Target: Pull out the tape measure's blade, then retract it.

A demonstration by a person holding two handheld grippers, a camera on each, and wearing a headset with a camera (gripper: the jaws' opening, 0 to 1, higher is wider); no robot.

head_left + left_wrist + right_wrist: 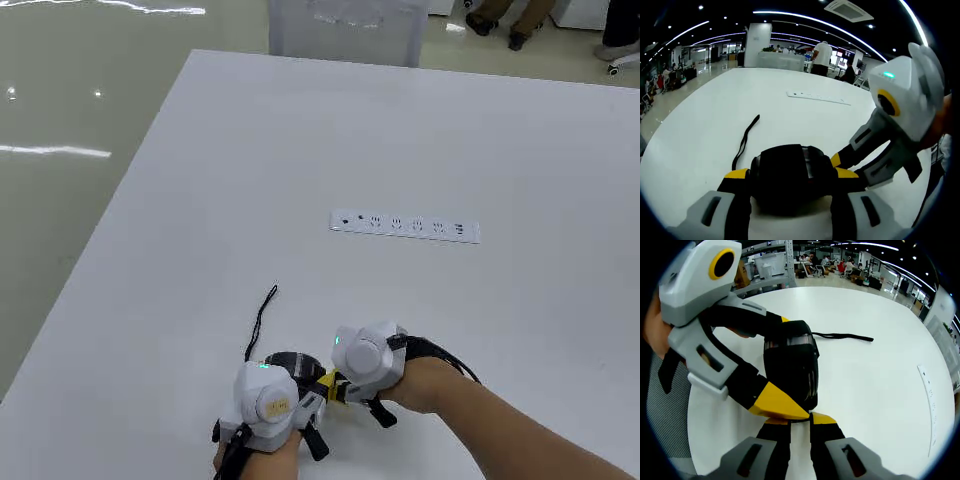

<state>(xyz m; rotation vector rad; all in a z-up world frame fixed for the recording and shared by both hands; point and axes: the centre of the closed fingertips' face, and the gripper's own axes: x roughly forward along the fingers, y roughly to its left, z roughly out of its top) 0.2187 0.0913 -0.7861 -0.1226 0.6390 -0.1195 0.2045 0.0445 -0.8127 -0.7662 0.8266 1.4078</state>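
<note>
Low in the left gripper view, the left gripper (791,181) clamps 2 jaws on the tape measure (790,167) on the table (690,150), while the right gripper view shows the right gripper (801,421) nearly closed at its edge (on what, I cannot tell), a spot the head view hides.
</note>
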